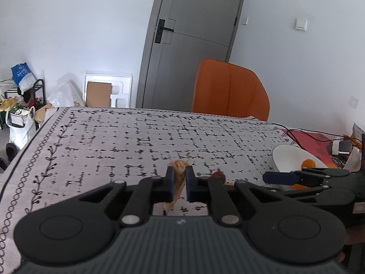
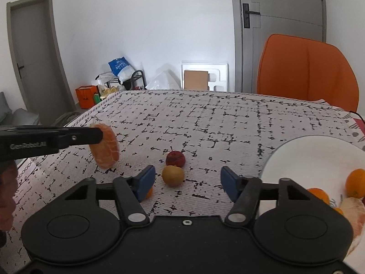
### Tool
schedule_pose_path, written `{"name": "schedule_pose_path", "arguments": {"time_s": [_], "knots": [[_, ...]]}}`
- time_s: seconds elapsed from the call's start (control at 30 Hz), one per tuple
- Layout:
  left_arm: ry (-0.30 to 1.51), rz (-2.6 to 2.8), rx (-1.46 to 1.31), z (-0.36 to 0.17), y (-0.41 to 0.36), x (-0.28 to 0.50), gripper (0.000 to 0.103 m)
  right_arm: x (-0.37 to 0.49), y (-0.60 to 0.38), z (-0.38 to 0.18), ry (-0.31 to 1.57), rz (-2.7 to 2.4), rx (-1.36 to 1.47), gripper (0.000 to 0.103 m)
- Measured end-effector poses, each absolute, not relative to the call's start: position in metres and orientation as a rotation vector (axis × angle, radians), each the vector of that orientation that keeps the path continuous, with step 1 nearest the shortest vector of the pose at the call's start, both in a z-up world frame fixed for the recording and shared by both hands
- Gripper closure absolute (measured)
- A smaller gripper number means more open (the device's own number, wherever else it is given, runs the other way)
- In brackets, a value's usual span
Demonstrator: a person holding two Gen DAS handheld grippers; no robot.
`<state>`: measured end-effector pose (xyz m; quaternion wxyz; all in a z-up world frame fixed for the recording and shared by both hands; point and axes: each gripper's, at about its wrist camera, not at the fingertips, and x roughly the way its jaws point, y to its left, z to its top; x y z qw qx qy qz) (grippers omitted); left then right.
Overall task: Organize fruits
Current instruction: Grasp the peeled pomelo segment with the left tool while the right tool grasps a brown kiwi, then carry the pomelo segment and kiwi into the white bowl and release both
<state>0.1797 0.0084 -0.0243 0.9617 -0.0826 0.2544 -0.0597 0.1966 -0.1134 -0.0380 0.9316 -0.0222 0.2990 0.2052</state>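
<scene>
The left gripper (image 1: 180, 183) is closed on a peeled citrus segment (image 2: 105, 146), which hangs clear of the patterned tablecloth (image 2: 228, 123); in the right wrist view the segment's long axis runs roughly top to bottom, tilted slightly, with the jaws clamping its upper part across the thin dimension. The right gripper (image 2: 187, 181) stands wide apart and holds nothing. The white plate (image 2: 296, 150) lies to the right of both grippers, near the table's right side, and already carries two oranges (image 2: 355, 182) and a further peeled segment (image 2: 355, 210) at its near edge. The governing relation is therefore lateral: the held segment is on the far left, the plate on the far right, and the right gripper sits between them. Two small fruits remain on the cloth, a red fruit (image 2: 175, 158) and a yellow-brown fruit (image 2: 173, 175), touching or nearly so, directly ahead of the right gripper and between its open fingers in line of sight; a small orange item (image 2: 149, 193) is partly hidden behind the left-hand finger pad. The right gripper is judged nearer to these fruits and to the plate. The left gripper's transfer probably requires crossing over them, so clearance above the fruits should be maintained.
</scene>
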Motion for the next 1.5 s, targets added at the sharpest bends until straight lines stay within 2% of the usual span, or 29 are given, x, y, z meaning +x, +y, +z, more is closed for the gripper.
{"name": "schedule_pose_path", "arguments": {"time_s": [0.1,0.17,0.3,0.4,0.97,1.5], "knots": [[0.504,-0.105,-0.169,-0.024,0.015,0.176,0.095,0.201,-0.107,-0.041,0.627,0.421,-0.05,0.052],[0.503,-0.095,-0.178,-0.024,0.021,0.175,0.095,0.204,-0.104,-0.043,0.637,0.421,-0.055,0.061],[0.501,-0.081,-0.188,-0.024,0.028,0.174,0.095,0.211,-0.098,-0.049,0.661,0.421,-0.056,0.064],[0.496,-0.079,-0.192,-0.023,0.029,0.173,0.095,0.213,-0.096,-0.052,0.677,0.451,-0.046,0.081],[0.48,-0.156,-0.168,-0.015,-0.002,0.172,0.095,0.183,-0.129,-0.018,0.566,0.386,-0.011,0.081],[0.469,-0.233,-0.126,-0.006,-0.056,0.182,0.095,0.165,-0.187,-0.009,0.512,0.286,0.046,0.081]]}}
